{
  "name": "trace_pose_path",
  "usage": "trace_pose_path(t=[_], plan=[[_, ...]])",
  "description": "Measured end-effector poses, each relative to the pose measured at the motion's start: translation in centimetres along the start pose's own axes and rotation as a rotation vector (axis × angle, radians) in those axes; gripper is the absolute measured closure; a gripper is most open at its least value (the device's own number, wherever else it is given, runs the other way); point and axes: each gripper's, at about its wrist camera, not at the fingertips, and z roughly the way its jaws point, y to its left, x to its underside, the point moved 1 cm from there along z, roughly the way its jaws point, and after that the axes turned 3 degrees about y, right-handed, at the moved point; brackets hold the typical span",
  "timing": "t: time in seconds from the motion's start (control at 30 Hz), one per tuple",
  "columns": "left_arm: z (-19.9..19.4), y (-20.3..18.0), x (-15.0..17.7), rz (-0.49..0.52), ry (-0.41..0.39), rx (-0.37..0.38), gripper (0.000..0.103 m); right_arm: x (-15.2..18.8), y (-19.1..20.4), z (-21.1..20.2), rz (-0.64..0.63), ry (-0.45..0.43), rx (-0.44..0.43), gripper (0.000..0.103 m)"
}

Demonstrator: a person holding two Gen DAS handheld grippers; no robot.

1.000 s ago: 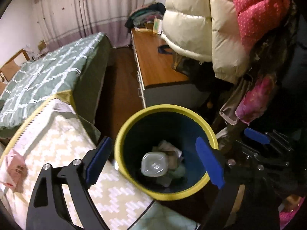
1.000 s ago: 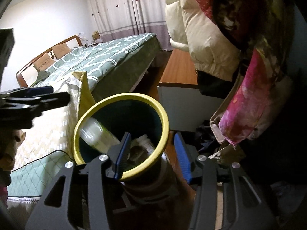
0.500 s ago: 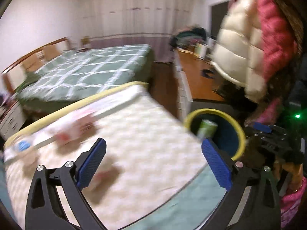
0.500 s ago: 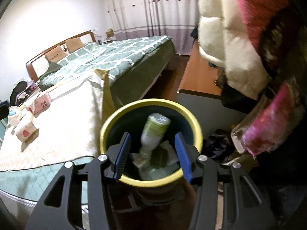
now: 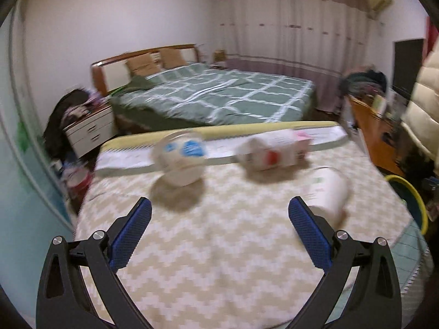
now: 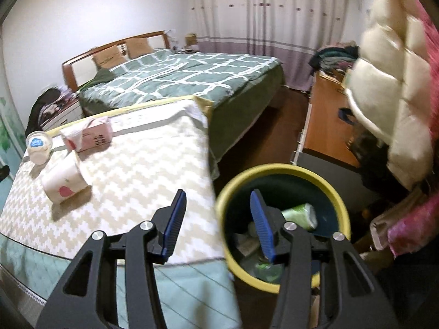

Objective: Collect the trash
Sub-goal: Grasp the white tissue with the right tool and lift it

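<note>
Indoor artificial light, moderately bright on the white wall and curtains, dimmer toward the floor. Both views show strong fisheye curvature with black vignetting in the corners. In the left wrist view, motion blur smears the round tub (image 5: 179, 161), the carton (image 5: 274, 153) and the paper cup (image 5: 328, 192) on the zigzag mattress (image 5: 219, 246); each casts a soft shadow toward the camera. The right wrist view is sharper at centre, though the puffy coat (image 6: 395, 109) at the right edge is blurred. The bin (image 6: 282, 170) interior is dark.
</note>
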Motion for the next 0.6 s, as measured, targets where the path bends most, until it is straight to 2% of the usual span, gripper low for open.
trace_pose_path(t=[0.1,0.23,0.4,0.6], plan=[[0.9,2.0,0.9,-0.038,0.006,-0.051,0.005,-1.7,2.5,0.6,-0.045,-0.004,-0.028,0.056],[1.6,3.7,1.5,-0.086,0.009,-0.052,0.005,-4.7,6.6,1.5,-0.113,-0.019,-0.093,0.056],[2.3,3.6,1.7,-0.06,0.015,-0.092,0.005,-7.9,12.3,3.6,-0.188,-0.017,-0.178,0.056],[2.3,3.3,2.1,-0.06,0.027,-0.093,0.005,-10.6,19.7,8.0,-0.253,0.049,-0.311,0.056]])
